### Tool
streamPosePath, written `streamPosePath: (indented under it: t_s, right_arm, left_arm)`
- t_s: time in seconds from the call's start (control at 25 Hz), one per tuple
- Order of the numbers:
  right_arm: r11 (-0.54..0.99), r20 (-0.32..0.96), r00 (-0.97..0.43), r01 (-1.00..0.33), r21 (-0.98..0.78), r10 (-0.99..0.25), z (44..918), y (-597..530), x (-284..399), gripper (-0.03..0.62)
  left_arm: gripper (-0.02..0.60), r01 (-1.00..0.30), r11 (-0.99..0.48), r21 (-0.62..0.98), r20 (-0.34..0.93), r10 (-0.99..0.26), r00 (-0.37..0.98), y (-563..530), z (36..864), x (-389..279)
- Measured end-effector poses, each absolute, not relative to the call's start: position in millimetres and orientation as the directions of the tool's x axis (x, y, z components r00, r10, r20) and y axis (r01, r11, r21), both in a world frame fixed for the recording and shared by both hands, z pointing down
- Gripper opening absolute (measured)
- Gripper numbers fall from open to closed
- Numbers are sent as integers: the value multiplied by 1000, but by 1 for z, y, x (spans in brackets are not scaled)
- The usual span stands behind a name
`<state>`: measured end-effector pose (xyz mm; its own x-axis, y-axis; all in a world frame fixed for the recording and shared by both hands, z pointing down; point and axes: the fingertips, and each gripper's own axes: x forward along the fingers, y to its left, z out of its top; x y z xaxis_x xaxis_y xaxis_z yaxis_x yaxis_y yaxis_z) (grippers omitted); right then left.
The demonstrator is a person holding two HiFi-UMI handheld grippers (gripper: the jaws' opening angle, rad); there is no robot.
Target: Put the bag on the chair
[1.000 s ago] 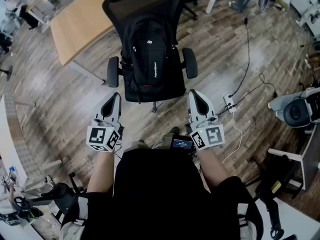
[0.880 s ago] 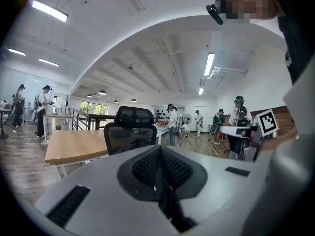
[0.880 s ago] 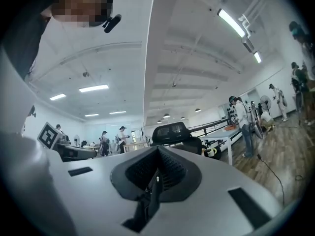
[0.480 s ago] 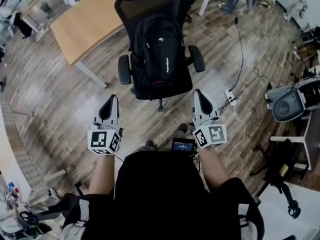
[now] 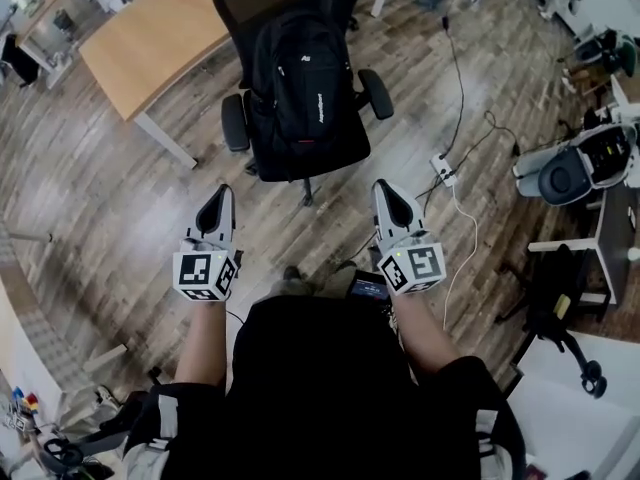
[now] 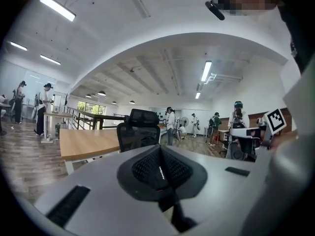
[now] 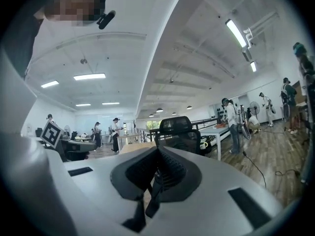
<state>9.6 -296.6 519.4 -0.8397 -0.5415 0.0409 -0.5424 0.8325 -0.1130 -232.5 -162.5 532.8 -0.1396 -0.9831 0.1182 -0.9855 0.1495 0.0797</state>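
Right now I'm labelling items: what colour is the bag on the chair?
The bag is black with white print; clearest in the head view.

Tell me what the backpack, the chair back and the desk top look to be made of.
Backpack: black woven fabric, probably nylon, matte with soft folds.
Chair back: black mesh, it seems, since it looks faintly see-through; frame likely dull plastic.
Desk top: pale wood-look board, smooth and evenly coloured, likely laminate.
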Motion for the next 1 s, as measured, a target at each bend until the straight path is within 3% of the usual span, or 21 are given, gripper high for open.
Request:
streamPosePath:
  t_s: [0.4, 0.68, 1.0]
  right_arm:
    - [855, 75, -861, -508, -105, -503, 536, -284, 45, 11]
    - [817, 124, -831, -556, -153, -542, 562, -289, 115, 11]
    - [839, 84, -855, -518, -168, -511, 559, -292, 153, 11]
  left_arm:
    - [3, -981, 176, 84, 143, -976, -163, -162, 533, -168]
    - [3, -979, 186, 82, 174, -970, -170, -160, 546, -106]
    - [3, -985, 158, 66, 165, -976, -145, -156, 544, -62]
